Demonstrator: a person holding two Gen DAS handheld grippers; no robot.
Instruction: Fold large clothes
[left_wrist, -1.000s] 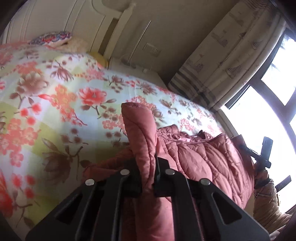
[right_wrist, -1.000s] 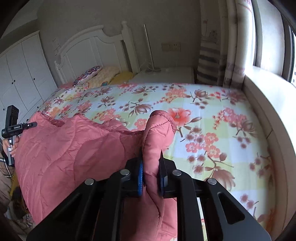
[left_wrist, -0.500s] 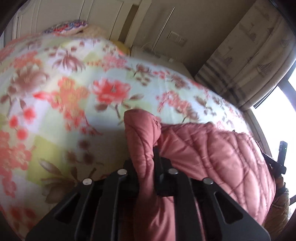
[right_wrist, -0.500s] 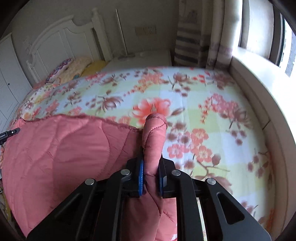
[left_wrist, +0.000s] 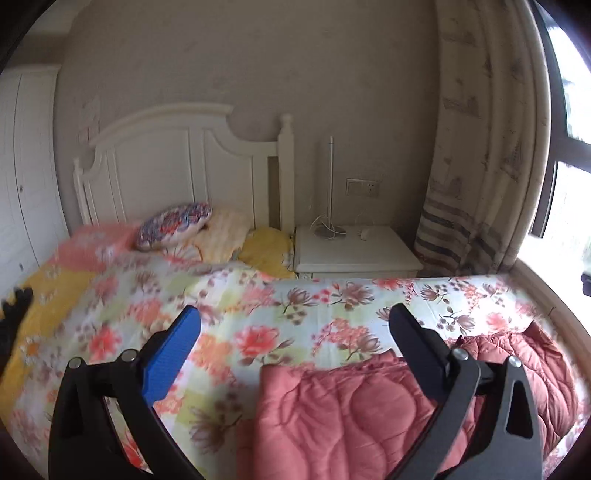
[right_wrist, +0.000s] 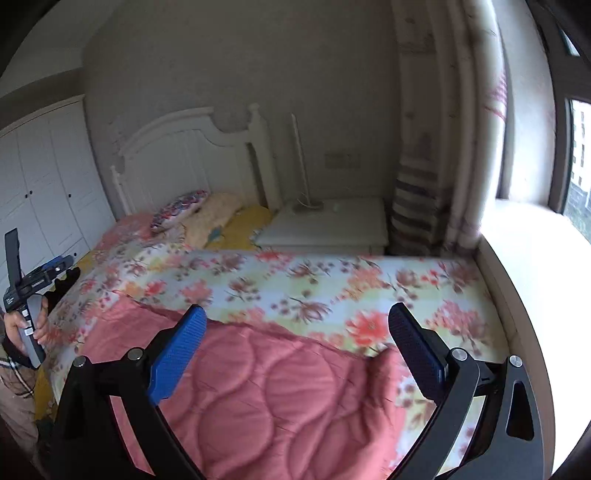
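Left wrist view: the left gripper (left_wrist: 293, 328) has its two black angular arms spread wide and its jaws are opening, one finger faced with a ribbed blue pad (left_wrist: 171, 360); nothing lies between them, only the bedspread behind. The quilted pink coat (left_wrist: 369, 410) lies below at 5 o'clock, puffy, stitched in curved wavy channels, its near edge folded into a thick soft roll; a darker, more rumpled part bunches toward 4 o'clock. It rests on a smooth floral bedspread (left_wrist: 295, 310) printed with red and brown blossoms on pale green and white. At 11 o'clock stands a white arched headboard (left_wrist: 177, 158) with paneled slats, and under it a round patterned pillow (left_wrist: 173, 225). A boxy white nightstand (left_wrist: 354, 251) sits at 1 o'clock, beside a striped, heavily draped curtain (left_wrist: 476, 166)

Right wrist view: the right gripper (right_wrist: 295, 325) is also splayed wide, jaws opening, its textured blue pads (right_wrist: 177, 354) clear of the fabric. The coat spreads from 6 to 9 o'clock across the near edge of the bed, its surface padded and dimpled by scalloped seams, its far hem a slanted line on the bedspread. At 9 o'clock a hand (right_wrist: 26, 325) grips the other tool's grey handle. White panelled wardrobe doors (right_wrist: 44, 184) fill 10 o'clock
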